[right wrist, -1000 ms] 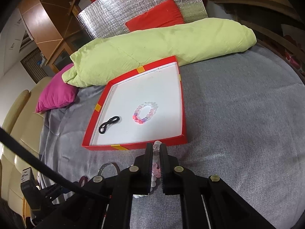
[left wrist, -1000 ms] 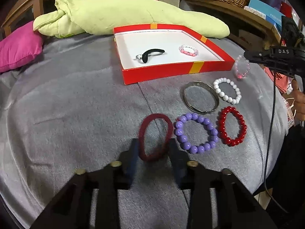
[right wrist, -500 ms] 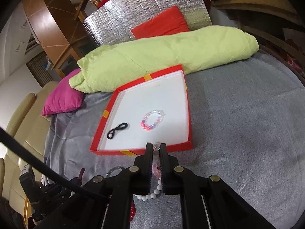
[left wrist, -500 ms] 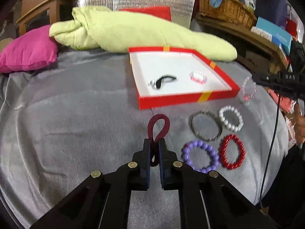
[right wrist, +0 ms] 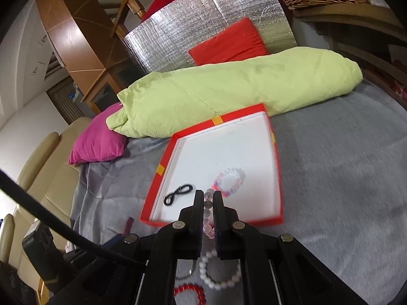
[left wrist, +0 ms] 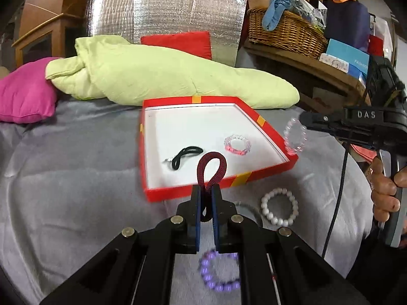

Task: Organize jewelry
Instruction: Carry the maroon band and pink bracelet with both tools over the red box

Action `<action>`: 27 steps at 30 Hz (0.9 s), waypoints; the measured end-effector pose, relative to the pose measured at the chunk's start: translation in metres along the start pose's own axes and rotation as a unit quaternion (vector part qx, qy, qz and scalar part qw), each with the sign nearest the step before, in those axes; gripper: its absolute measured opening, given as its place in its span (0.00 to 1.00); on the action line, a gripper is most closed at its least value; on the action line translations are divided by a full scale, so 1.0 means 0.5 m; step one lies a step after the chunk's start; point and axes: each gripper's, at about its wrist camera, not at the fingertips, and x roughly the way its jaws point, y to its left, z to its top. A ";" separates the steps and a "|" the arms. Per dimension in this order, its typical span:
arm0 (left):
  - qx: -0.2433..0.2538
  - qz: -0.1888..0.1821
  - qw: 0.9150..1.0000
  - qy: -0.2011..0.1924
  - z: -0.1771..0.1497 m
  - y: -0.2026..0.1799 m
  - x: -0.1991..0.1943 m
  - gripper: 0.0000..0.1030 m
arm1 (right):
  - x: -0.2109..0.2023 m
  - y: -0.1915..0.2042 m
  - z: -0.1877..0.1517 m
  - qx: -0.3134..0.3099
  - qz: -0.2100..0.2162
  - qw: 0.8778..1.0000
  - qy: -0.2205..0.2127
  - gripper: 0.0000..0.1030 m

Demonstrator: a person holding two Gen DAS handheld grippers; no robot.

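My left gripper (left wrist: 206,190) is shut on a dark red hair band (left wrist: 211,164), held up as a loop in front of the red box (left wrist: 162,195). My right gripper (right wrist: 208,198) is shut on a clear pink bead bracelet (right wrist: 208,225), which also shows hanging beside the box in the left wrist view as the bracelet (left wrist: 295,137). Inside the white-lined box (right wrist: 211,221) lie a black hair tie (left wrist: 183,157) and a pink crystal bracelet (left wrist: 237,145). On the grey cloth lie a white bead bracelet (left wrist: 279,206), a purple bead bracelet (left wrist: 218,272) and a red bead bracelet (right wrist: 188,295).
A rolled green quilt (left wrist: 162,76) lies behind the box, with a pink cushion (left wrist: 25,91) at left and a red cushion (left wrist: 178,43) against a silver foil panel. A wicker basket (left wrist: 285,30) sits on a wooden shelf at right. A person's hand (left wrist: 384,188) grips the right tool.
My left gripper shut on the dark red hair band and lifted it off the cloth toward the box. My right gripper rose with the pink bracelet to the box's front edge.
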 end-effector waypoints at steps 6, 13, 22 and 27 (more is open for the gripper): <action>0.019 0.001 1.000 0.002 0.055 -0.005 0.051 0.08 | 0.072 0.021 0.043 0.013 0.019 1.000 0.016 0.08; 0.011 0.002 0.999 0.030 0.122 0.037 0.145 0.08 | 0.187 0.018 0.096 0.024 0.036 0.998 0.047 0.08; -0.007 0.013 0.997 0.077 0.164 0.093 0.258 0.08 | 0.327 -0.022 0.139 0.057 0.046 0.993 0.091 0.08; 0.007 0.017 0.995 0.093 0.169 0.087 0.292 0.10 | 0.359 -0.035 0.148 0.063 0.038 0.993 0.093 0.08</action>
